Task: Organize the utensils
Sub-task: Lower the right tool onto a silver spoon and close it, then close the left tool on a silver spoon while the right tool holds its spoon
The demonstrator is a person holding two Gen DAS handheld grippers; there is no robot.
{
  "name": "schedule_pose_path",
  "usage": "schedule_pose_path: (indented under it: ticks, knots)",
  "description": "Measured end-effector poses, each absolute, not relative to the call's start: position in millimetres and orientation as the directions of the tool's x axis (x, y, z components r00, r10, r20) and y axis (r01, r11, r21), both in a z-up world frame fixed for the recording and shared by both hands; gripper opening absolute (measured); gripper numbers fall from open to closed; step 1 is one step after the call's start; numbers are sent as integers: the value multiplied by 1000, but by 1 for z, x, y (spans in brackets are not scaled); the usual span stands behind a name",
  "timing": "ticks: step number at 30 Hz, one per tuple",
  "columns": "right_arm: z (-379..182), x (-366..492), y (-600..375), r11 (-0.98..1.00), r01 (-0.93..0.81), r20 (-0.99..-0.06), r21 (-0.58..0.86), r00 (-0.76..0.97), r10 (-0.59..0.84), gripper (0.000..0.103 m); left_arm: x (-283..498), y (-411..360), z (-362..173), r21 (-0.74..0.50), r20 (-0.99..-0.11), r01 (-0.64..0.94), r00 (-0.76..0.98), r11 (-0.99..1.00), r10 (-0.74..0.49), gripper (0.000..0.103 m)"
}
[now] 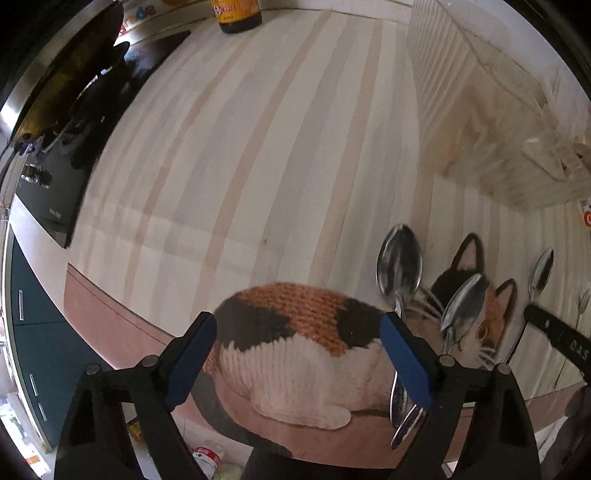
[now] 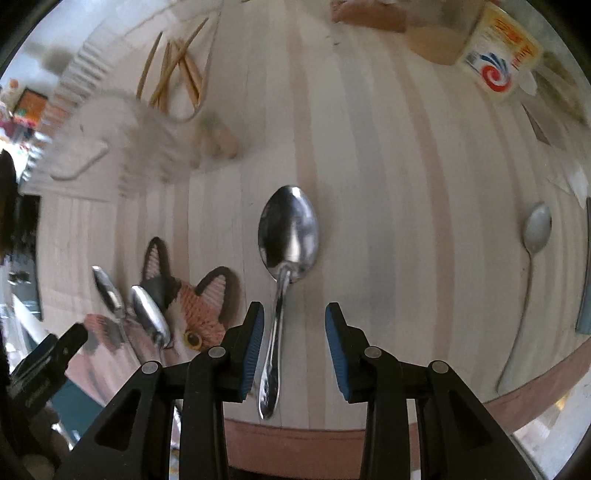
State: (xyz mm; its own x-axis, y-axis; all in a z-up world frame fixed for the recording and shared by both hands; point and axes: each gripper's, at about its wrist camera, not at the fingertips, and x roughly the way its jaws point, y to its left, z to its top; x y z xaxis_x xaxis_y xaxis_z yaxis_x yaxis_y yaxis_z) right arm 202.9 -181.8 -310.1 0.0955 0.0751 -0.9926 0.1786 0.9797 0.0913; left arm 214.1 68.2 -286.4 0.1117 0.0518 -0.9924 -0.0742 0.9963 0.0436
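A knitted cat-shaped mat (image 1: pixel 295 354) lies on the striped counter. Two steel spoons (image 1: pixel 400 266) (image 1: pixel 463 306) rest on its head end; they also show in the right wrist view (image 2: pixel 109 291) (image 2: pixel 151 317). My left gripper (image 1: pixel 299 354) is open above the mat's body, empty. A large spoon (image 2: pixel 288 236) lies on the counter with its handle between the fingers of my right gripper (image 2: pixel 294 347), which is open and not touching it that I can see. A smaller spoon (image 2: pixel 532 258) lies to the right.
A clear ribbed holder (image 2: pixel 122 122) with bamboo chopsticks (image 2: pixel 173 70) stands at the back left. A detergent box (image 2: pixel 495 62) is at the back right. A stove with a wok (image 1: pixel 70 92) and a dark bottle (image 1: pixel 238 14) are on the far left. The counter's front edge (image 2: pixel 332 439) is near.
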Motion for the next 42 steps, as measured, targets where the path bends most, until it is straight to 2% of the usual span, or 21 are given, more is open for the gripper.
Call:
schedule_pose_path:
  ticks: [4, 5, 6, 7, 9, 10, 11, 14, 16, 17, 30, 42]
  knots:
    - [-311, 201, -162, 992, 114, -992, -47, 112, -60, 8, 211, 61, -293, -17, -995, -59, 95, 998, -12, 71]
    - [-311, 200, -161, 993, 106, -991, -52, 116, -64, 7, 210, 57, -295, -46, -996, -57, 85, 997, -42, 68]
    - [-311, 198, -161, 994, 100, -991, -52, 118, -63, 7, 209, 52, -298, -64, -995, -54, 75, 996, -60, 59]
    - [-311, 197, -163, 993, 97, -991, -60, 112, -70, 7, 211, 46, -301, -85, -995, -48, 63, 995, -82, 55]
    - [-310, 192, -173, 992, 104, -992, -68, 104, -78, 7, 212, 34, -306, -102, -994, -38, 50, 994, -100, 54]
    - [-310, 189, -179, 991, 111, -992, -70, 100, -81, 7, 213, 27, -309, -103, -994, -25, 46, 994, -101, 49]
    - [-311, 186, -187, 990, 117, -992, -74, 95, -85, 7, 214, 20, -311, -95, -995, -12, 39, 995, -94, 38]
    - [-311, 181, -203, 988, 140, -993, -72, 81, -84, 7, 215, 2, -313, -20, -998, 47, 60, 999, -23, 32]
    - [-310, 177, -211, 986, 151, -994, -70, 76, -83, 7, 215, -5, -312, -20, -997, 73, 72, 997, -25, 8]
    - [-309, 176, -214, 986, 153, -994, -69, 75, -81, 7, 215, -7, -312, -21, -997, 82, 71, 996, -26, 4]
    - [-301, 177, -195, 988, 152, -994, 29, 111, 12, 7, 226, 41, -296, -28, -995, 45, 90, 999, -32, 4]
    - [-258, 176, -203, 987, 144, -982, 75, 184, 48, 7, 225, 61, -249, -43, -984, 22, 175, 999, -46, 0]
